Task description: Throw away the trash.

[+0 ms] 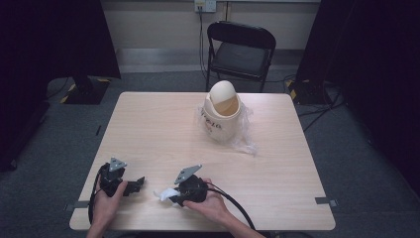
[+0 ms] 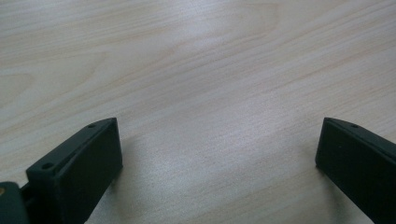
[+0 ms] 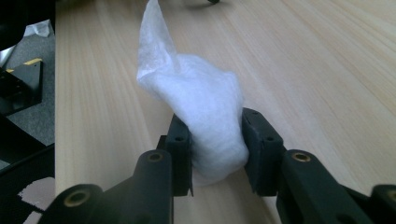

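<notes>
the table [image 1: 148,124] is wide and mostly bare, with the bin [image 1: 223,113] standing at its far middle, swing lid on top and a clear liner bunched around its foot. i judge the job as getting the tissue [image 3: 205,112] into that bin, so the carry runs from the near edge away from me and a little to the right. my right gripper [image 3: 217,156] sits low near the front edge, clenched on the tissue: both pads press into the wad, which bulges between them, one loose corner standing up. my left gripper [image 2: 219,154] rests near the front left, jaws released with bare wood between them. to do this well i lift straight off the wood first, keep the squeeze steady so the soft wad doesn't slip, and approach the lid from the front, pushing the flap in before letting go.
</notes>
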`<state>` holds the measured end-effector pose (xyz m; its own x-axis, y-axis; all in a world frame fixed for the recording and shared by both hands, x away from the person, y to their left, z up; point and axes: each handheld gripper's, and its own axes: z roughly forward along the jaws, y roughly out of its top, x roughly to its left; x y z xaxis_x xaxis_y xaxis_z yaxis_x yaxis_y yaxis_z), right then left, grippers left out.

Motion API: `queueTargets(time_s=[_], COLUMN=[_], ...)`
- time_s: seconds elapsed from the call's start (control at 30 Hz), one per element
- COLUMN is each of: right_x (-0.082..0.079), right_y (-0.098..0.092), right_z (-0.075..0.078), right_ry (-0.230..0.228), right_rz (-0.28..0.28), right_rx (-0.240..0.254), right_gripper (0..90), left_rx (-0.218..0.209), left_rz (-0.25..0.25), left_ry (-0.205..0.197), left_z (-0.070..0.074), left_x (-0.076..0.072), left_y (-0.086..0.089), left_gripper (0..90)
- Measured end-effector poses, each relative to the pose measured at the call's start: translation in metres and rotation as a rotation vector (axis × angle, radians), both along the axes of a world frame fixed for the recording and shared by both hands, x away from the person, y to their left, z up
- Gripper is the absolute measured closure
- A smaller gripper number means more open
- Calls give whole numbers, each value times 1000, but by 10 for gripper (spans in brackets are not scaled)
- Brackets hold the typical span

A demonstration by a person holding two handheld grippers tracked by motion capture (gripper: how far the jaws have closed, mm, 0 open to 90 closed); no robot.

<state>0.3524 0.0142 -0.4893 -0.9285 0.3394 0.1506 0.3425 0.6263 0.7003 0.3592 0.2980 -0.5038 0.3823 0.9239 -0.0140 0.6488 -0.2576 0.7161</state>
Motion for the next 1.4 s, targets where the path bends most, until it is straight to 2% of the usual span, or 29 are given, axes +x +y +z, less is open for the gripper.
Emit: queueTargets(time_s=[0.2,0.57,0.83,1.03,1.4], right_x=[6,17,30,38,57], right_y=[-8,-25,-47,-60,-92], right_z=[4,19,35,40,56], right_ry=[7,-23,-29,-31,-58], right_rz=[-23,-83,-156,-196,-287], right_rx=[25,56,90,107,147], right_gripper=[695,703,707,713,729], left_rx=[0,0,0,0,0], left_rz=[0,-1,0,0,0], left_ry=[1,0,0,0,0], left_z=[0,0,0,0,0], left_x=[0,0,0,0,0], left_y=[0,0,0,0,0], left_gripper=[0,0,0,0,0])
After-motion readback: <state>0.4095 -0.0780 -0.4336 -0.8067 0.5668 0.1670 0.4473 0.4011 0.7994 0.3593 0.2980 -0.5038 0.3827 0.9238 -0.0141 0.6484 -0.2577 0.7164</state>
